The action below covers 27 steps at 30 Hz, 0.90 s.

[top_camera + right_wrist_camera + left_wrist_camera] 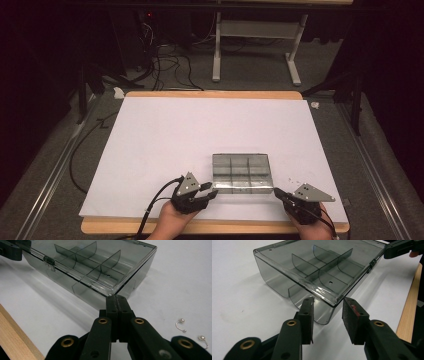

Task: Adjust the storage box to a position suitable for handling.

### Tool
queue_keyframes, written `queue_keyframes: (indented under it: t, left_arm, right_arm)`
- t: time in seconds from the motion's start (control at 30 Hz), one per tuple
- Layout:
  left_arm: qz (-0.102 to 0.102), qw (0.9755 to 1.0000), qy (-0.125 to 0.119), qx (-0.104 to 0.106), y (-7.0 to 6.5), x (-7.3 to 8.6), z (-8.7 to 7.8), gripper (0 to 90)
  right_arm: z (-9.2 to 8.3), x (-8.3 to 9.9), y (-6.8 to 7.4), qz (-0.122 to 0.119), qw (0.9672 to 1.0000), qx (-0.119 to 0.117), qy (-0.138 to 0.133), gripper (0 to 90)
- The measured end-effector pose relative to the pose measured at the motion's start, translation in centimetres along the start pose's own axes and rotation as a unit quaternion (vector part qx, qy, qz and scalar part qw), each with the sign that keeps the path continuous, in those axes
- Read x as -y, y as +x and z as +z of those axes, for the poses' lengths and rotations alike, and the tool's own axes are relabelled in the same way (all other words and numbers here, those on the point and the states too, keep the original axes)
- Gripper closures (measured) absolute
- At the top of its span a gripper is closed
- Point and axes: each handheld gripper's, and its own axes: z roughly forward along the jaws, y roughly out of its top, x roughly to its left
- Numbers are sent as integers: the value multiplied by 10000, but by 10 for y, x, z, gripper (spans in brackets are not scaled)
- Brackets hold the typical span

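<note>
A smoky clear plastic box point(242, 172) with a closed lid and several inner compartments lies on the white sheet near the front edge. My left gripper point(210, 190) is at its front left corner. In the left gripper view that corner of the box point(322, 267) lies between the jaws of the left gripper point(328, 305), which stand apart and clear of it. My right gripper point(276, 191) is at the front right corner. In the right gripper view its jaws point(116, 298) are pressed together, their tips against the corner of the box point(95, 262).
Two small pearl ear hooks point(180, 325) point(203, 340) lie on the white sheet point(200, 130) right of the right gripper. The wooden table edge point(215, 227) runs along the front. Cables point(170, 65) and a table frame point(255, 30) stand on the floor beyond.
</note>
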Motion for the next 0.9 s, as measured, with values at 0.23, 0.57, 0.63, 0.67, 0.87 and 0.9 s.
queue_keyframes:
  t: [0.23, 0.57, 0.63, 0.67, 0.87, 0.9]
  left_arm:
    - [-21, 10000, -45, 0, 1, 0, -1, 644]
    - [-40, 10000, -73, -42, -1, 0, -1, 669]
    - [-34, 10000, -74, -51, -1, 0, -1, 677]
    - [-38, 10000, -76, -53, -1, 0, -1, 679]
    - [-42, 9999, -86, -44, -1, 0, -1, 689]
    - [-43, 9999, -90, -44, -1, 0, -1, 689]
  right_arm:
    - [0, 0, 0, -16, 10000, 2, 2, 900]
    - [0, 0, 0, -2, 10000, 12, -6, 900]
    - [0, 0, -1, 1, 10000, 9, -9, 900]
    - [0, 0, -1, 7, 10000, 7, 0, 900]
    - [0, 0, -1, 2, 10000, 9, 0, 900]
    - [0, 0, -1, 0, 10000, 12, 4, 900]
